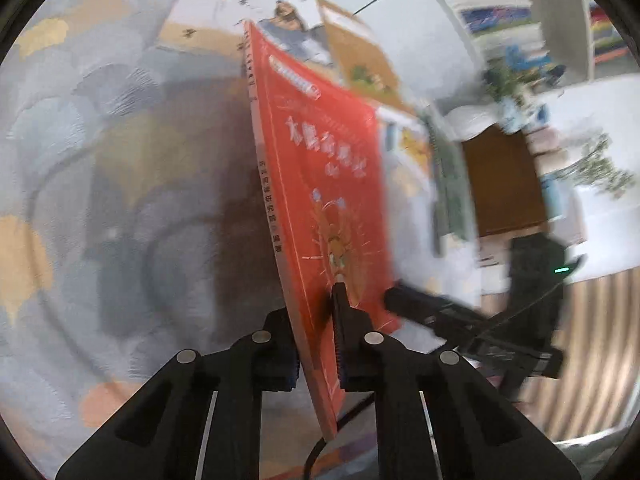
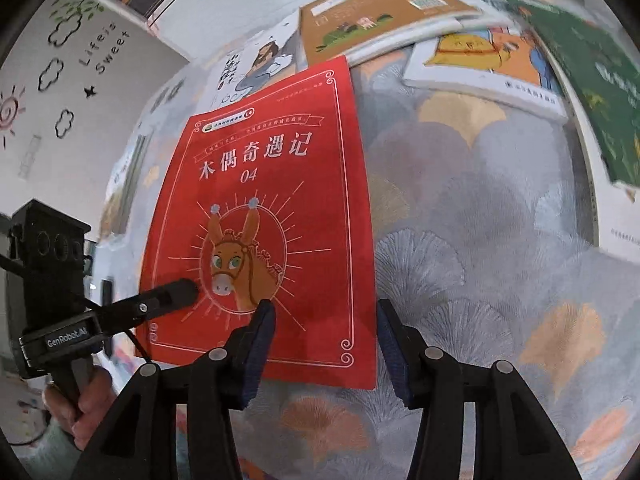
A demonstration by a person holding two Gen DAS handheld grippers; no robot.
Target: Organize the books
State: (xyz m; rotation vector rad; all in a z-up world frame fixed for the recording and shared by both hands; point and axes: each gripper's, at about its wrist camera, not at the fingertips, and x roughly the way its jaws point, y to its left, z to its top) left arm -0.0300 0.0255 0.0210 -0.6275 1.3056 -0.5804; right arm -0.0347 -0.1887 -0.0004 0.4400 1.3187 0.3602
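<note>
The left gripper is clamped on the lower edge of the red book, which stands on edge, lifted above the patterned cloth. The right gripper hangs in front of the red book's cover, its jaws apart with nothing pressed between them, the book's lower right corner showing in the gap. Beyond the red book's top edge lie a white book and a brown book; to the right of those, an orange-and-white book and a green book rest on the cloth. A hand holds the left gripper's handle, left of the red book
</note>
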